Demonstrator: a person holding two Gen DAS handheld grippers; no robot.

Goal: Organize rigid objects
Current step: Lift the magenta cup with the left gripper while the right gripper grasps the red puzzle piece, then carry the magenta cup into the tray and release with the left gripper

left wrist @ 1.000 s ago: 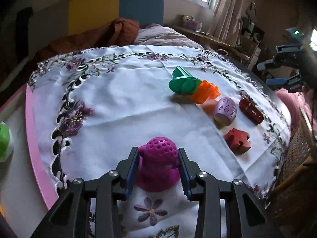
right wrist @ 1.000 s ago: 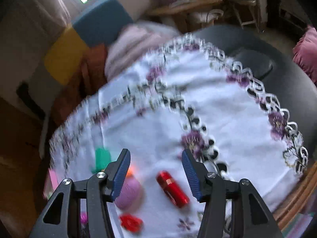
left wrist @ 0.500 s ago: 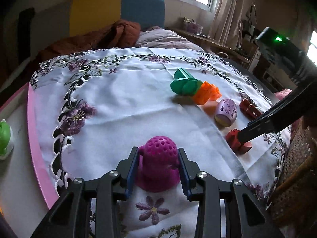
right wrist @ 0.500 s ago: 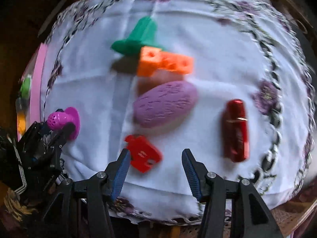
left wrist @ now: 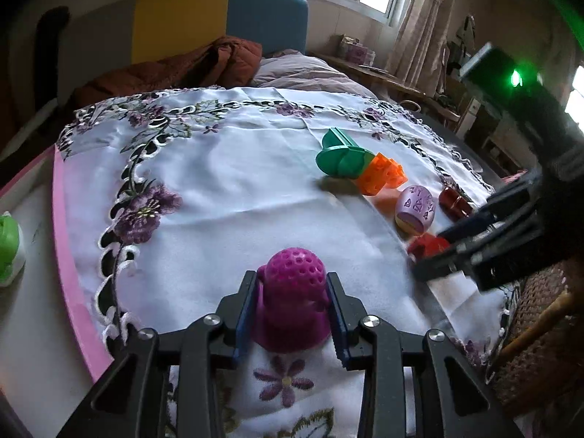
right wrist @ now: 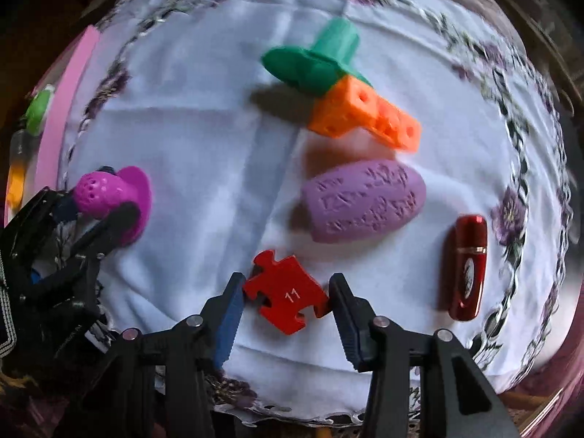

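My left gripper point(left wrist: 290, 280) is shut on a magenta perforated dome piece point(left wrist: 292, 299) that stands on the embroidered white tablecloth point(left wrist: 219, 189) near its front edge. In the right wrist view the same piece point(right wrist: 109, 189) shows at the far left. My right gripper point(right wrist: 285, 284) points straight down over a red puzzle piece marked 11 point(right wrist: 286, 295). The piece lies flat between the closing jaws, and the pads are right at its edges. In the left wrist view the right gripper point(left wrist: 443, 252) straddles that red piece point(left wrist: 427, 244).
A green flanged piece point(right wrist: 314, 62), an orange holed block point(right wrist: 365, 116), a lilac egg-shaped piece point(right wrist: 365, 200) and a dark red capsule point(right wrist: 469, 266) lie close together beyond the puzzle piece. A green object point(left wrist: 7, 248) sits left of the pink table edge. A wicker chair point(left wrist: 540, 310) stands at the right.
The right gripper swung over the table, turned to point down, came lower around the red puzzle piece and narrowed its jaws. The left gripper stayed put and tightened on the magenta piece.
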